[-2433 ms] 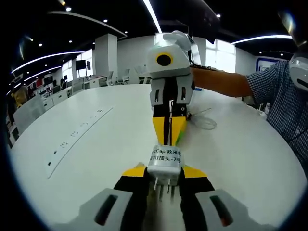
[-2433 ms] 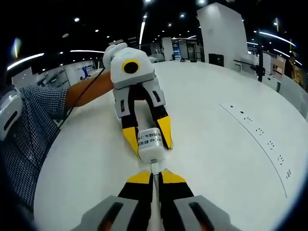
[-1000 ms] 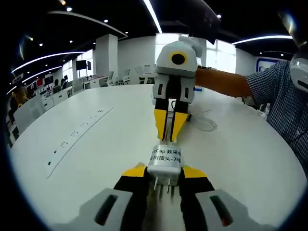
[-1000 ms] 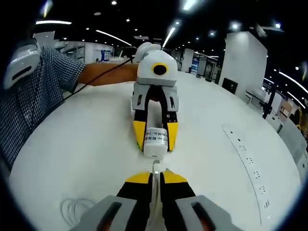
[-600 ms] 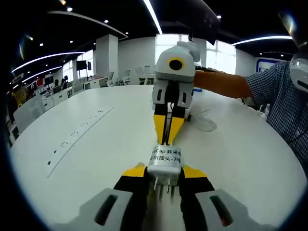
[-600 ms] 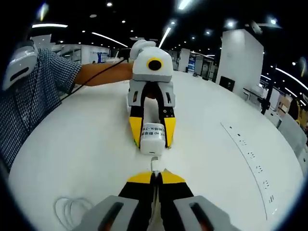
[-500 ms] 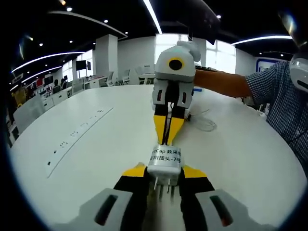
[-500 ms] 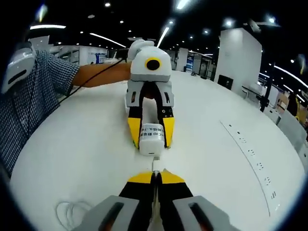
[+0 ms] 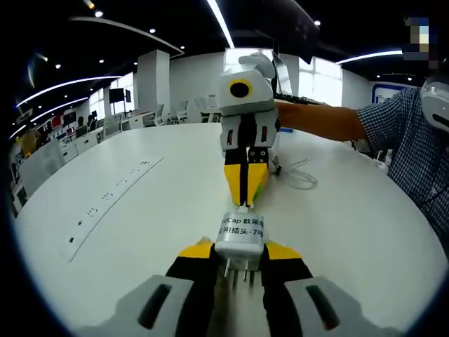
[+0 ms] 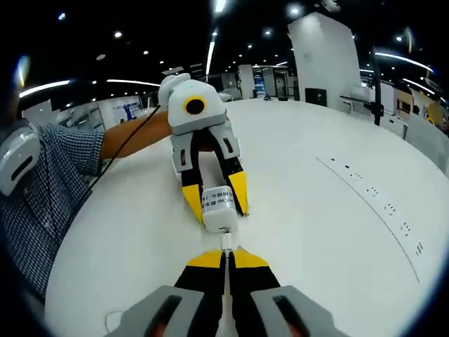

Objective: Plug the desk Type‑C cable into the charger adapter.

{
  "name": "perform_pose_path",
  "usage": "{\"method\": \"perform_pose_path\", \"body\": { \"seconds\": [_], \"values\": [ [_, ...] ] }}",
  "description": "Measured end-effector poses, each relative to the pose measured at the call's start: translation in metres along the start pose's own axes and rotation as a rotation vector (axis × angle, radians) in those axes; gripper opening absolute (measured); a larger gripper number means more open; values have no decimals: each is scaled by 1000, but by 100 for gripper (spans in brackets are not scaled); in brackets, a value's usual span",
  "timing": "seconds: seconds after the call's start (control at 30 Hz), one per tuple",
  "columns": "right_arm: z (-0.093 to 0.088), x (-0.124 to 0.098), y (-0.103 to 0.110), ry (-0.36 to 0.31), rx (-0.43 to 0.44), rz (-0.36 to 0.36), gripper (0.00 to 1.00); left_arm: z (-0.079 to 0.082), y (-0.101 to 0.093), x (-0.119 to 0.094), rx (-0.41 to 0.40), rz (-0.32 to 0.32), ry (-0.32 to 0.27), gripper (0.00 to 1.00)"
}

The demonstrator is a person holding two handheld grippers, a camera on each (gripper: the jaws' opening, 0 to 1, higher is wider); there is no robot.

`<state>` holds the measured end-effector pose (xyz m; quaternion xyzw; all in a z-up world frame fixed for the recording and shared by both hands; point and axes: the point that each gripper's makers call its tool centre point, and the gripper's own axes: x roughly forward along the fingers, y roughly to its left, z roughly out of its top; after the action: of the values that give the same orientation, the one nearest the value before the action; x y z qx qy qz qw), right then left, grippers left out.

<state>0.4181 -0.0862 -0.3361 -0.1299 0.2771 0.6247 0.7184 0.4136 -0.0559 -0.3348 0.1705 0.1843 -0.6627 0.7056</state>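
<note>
Prongs of the charger adapter (image 9: 240, 240), clamped in the left gripper (image 9: 238, 256), are seen in the left gripper view, while the right gripper (image 10: 226, 261), closed on the Type‑C cable plug (image 10: 226, 244), is shown meeting the adapter's port over the white table (image 10: 316, 232) in the right gripper view.

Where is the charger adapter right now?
The charger adapter is clamped in the left gripper, low centre in the left gripper view, above the white table, facing the right gripper.
</note>
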Motion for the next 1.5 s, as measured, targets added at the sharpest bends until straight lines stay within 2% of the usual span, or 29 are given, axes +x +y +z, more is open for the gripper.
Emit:
{"method": "perform_pose_path", "body": {
  "seconds": [0.13, 0.27, 0.67, 0.83, 0.97, 1.0, 1.2, 1.33, 1.37, 1.43, 1.47, 1.5],
  "values": [
    [-3, 5, 2, 38, 0, 5, 4, 0, -1, 0, 4, -2, 16, 25],
    [-3, 7, 3, 49, -5, 4, 4, -1, -2, 0, 4, -1, 21, 25],
    [0, 4, 8, 23, 19, 7, 4, -1, 2, -2, 1, 2, 19, 25],
    [-4, 9, 11, 45, 16, 6, 4, -1, 3, -2, -1, 1, 11, 25],
    [-2, 5, 15, 35, 12, 24, 4, 0, 2, 0, 0, 2, 11, 25],
    [-1, 4, 7, 37, 9, 24, 4, 0, 1, 0, 0, 1, 13, 25],
    [4, 5, 3, 36, -53, 10, 4, -1, 2, 0, 4, 1, 20, 25],
    [3, 4, -2, 46, -139, 1, 4, -2, 3, 0, 1, 1, 19, 25],
    [4, 4, -3, 44, -183, 0, 5, -2, 5, 0, 1, -1, 18, 25],
    [4, 6, 0, 32, -249, -9, 5, -2, 5, 0, 7, -3, 17, 25],
    [-1, 8, 8, 53, -250, -21, 5, -2, 6, 0, 6, -5, 15, 25],
    [1, 8, 10, 47, -248, -19, 5, -2, 6, 0, 6, -6, 14, 25]
  ]
}}
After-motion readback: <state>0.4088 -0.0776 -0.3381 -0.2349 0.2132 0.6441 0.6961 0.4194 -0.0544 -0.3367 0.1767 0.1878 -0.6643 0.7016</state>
